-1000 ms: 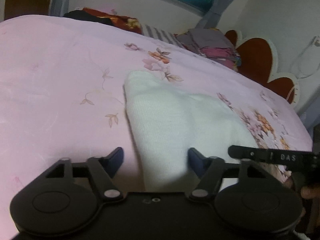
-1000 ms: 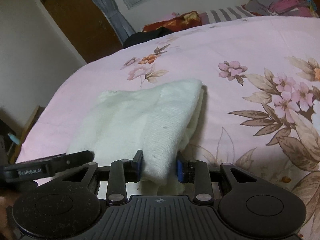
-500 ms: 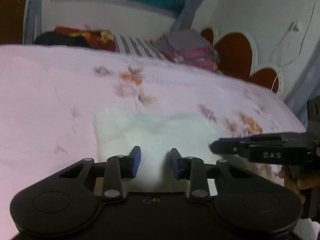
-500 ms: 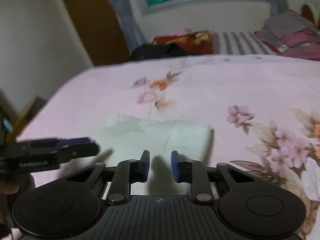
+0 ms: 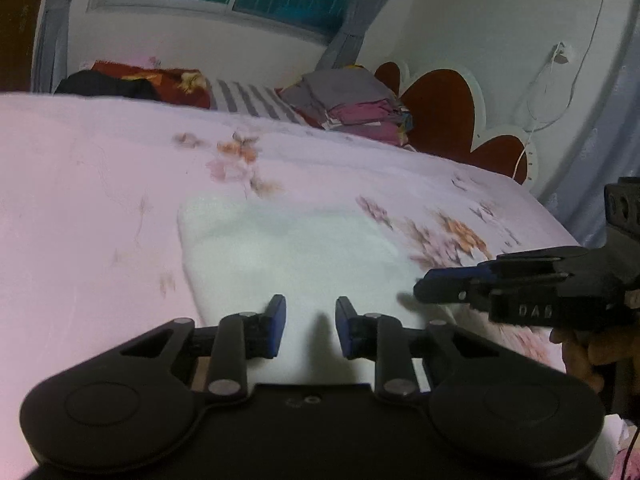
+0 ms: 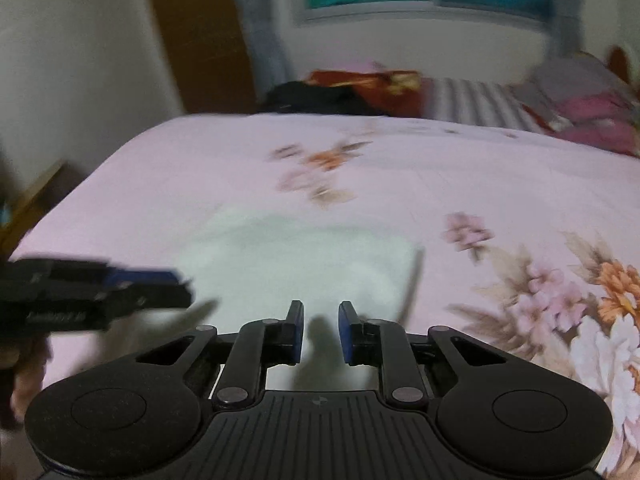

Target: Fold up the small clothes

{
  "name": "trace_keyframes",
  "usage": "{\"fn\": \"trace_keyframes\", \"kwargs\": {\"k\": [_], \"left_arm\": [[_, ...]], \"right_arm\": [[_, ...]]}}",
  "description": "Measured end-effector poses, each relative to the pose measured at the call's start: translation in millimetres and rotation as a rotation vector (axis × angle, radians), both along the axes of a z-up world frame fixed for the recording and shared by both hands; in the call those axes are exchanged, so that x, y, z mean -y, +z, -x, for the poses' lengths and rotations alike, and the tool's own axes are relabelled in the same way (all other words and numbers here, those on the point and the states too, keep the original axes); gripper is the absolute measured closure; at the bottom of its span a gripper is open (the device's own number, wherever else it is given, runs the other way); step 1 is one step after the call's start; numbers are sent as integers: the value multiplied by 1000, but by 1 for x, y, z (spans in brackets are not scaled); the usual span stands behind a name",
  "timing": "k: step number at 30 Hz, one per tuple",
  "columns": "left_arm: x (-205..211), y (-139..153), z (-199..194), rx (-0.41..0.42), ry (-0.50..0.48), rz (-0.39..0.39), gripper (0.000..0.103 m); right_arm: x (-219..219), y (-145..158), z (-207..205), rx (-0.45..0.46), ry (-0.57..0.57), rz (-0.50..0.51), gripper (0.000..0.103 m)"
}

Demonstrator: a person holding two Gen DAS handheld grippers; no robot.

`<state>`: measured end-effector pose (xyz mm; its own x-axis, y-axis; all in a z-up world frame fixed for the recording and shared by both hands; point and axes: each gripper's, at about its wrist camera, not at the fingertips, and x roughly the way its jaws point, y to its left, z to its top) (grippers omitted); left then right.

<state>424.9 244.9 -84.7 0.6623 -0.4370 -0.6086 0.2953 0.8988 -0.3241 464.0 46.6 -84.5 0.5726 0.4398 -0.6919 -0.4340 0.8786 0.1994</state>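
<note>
One flat white cloth (image 5: 288, 248), axis unclear

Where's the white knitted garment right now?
The white garment lies flat on the pink floral bedsheet, just beyond the tips of both grippers, in the middle of both wrist views, with neither holding it.

pink floral bedsheet (image 5: 100, 184) — stacked clothes (image 5: 356, 108)

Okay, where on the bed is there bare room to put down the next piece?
Free: the pink sheet left of the white cloth, and the strip beyond it. Crowded: the far edge, with the folded pile and dark clothes.
</note>
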Motion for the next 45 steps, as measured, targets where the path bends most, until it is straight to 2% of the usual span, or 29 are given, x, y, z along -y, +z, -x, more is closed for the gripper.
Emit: {"fn": "trace_keyframes", "kwargs": {"k": [3,6,11,17,23,24,26,28,32,33,34,35,36,37,39,45], "left_arm": [[2,-12,11,-22,18,22,78],[7,-13,22,-21,48,25,78],[10,-8,61,-10,115,-14,78],[16,-8,103,-31,219,-74,78],[39,20,151,6,241,-101,78],[44,25,160,13,249,-110,72],[54,34,178,31,255,-123,68],[65,41,196,43,269,-146,54],[83,54,231,76,300,-176,37],[87,58,241,86,304,-182,29],[90,61,249,93,309,-188,13],[94,64,257,103,319,-201,3],[100,68,268,128,338,-227,0],[105,71,276,148,348,-252,0],[115,75,291,138,342,-304,0],[131,86,338,155,344,-350,0]], "right_arm": [[-9,-15,17,-5,46,68,83],[-2,-31,14,-32,-23,90,84],[3,-26,20,6,-67,135,83],[27,-6,68,21,-63,27,83],[47,19,139,33,-74,-51,83],[49,23,148,35,-73,-59,83],[53,32,170,42,-73,-59,83],[60,40,190,51,-78,-69,83],[74,55,232,83,-95,-81,82],[78,58,242,90,-101,-82,82],[81,60,252,94,-104,-83,81],[85,63,262,97,-103,-84,69],[87,65,273,102,-108,-81,51],[90,67,282,118,-126,-73,4],[93,72,306,195,-166,-43,0],[103,84,350,210,-182,-54,0]]}}
